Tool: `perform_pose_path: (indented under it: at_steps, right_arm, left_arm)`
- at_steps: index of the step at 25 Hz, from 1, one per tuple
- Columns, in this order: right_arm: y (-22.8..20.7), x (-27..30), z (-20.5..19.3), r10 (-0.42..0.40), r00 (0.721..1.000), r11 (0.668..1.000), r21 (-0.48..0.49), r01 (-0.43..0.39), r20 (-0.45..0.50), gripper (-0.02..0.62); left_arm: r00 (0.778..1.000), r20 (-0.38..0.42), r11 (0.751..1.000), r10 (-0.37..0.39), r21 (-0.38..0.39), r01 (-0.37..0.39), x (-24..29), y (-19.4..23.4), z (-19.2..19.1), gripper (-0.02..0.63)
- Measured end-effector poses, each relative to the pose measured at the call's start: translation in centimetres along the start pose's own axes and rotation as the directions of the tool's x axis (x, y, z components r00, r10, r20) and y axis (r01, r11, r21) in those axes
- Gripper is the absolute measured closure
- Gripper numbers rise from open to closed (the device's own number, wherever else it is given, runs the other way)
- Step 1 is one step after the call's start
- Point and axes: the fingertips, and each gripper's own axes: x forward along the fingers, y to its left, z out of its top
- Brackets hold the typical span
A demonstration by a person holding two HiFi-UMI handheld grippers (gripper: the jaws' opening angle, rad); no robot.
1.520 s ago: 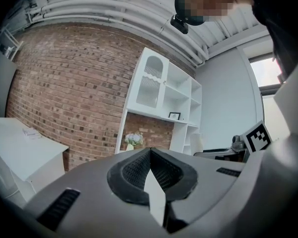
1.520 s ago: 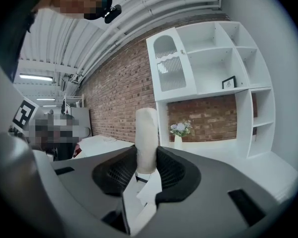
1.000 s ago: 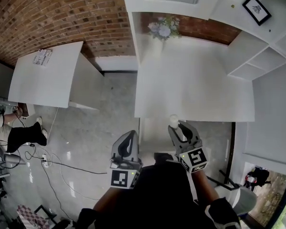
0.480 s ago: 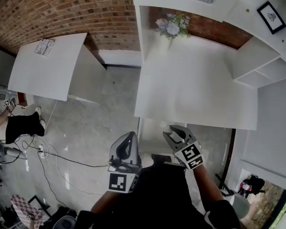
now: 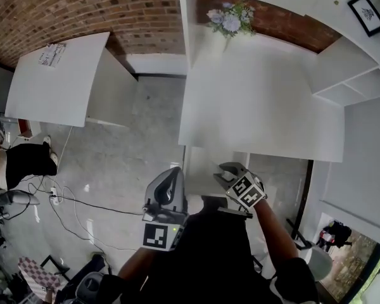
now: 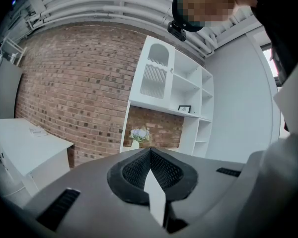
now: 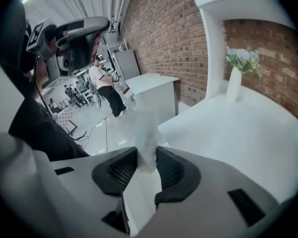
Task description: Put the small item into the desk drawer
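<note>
The right tongs (image 7: 146, 152) are clenched on the small item (image 7: 148, 133), a pale, soft-edged piece standing up between the dark pads. The left tongs (image 6: 150, 152) are closed tip to tip with nothing between them, held low beside the body.

In the head view the right tongs (image 5: 225, 170) hang just off the near edge of the white worktop (image 5: 259, 113). Next to them is a pale boxy shape tucked under that edge, which I take to be the drawer (image 5: 199, 166) pulled out, though its walls are hard to make out. The left tongs (image 5: 172, 181) sit a little to the left, near it.

To do this step well, I would tip the right tongs' nose down over the drawer's open mouth. I would lower until the item is inside the walls and only then let go, so it cannot bounce onto the floor. The spare tongs should stay off the drawer front.

Only the right gripper view shows the grip itself. In the head view the marker cube hides the item completely. The head view alone shows where both tongs stand relative to the drawer. The right gripper view looks out across the worktop (image 7: 238, 128) towards the vase of flowers (image 7: 236, 78) and a person (image 7: 102, 88) standing far off.
</note>
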Motion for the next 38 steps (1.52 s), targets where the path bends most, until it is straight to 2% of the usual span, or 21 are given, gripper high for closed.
perform_pose_path:
  at_steps: [9,18,38]
  right_arm:
    - [0.2,5.0,-5.7,0.082,0.981,0.996,-0.025,-0.088,-0.174,0.459]
    - [-0.1,9.4,-13.0,0.133,0.926,0.983,-0.075,-0.17,-0.354,0.459]
    - [-1.7,17.7,-21.8,0.161,0.848,0.966,-0.098,-0.241,-0.506,0.459]
  left_arm:
    - [0.999,-0.036,0.999,-0.004,-0.035,0.003,0.1,0.6,-1.4,0.583]
    - [0.998,-0.07,0.999,-0.005,-0.044,0.001,0.9,0.7,-3.1,0.583]
    - [0.99,-0.143,0.997,-0.008,-0.072,-0.002,2.6,0.7,-6.9,0.583]
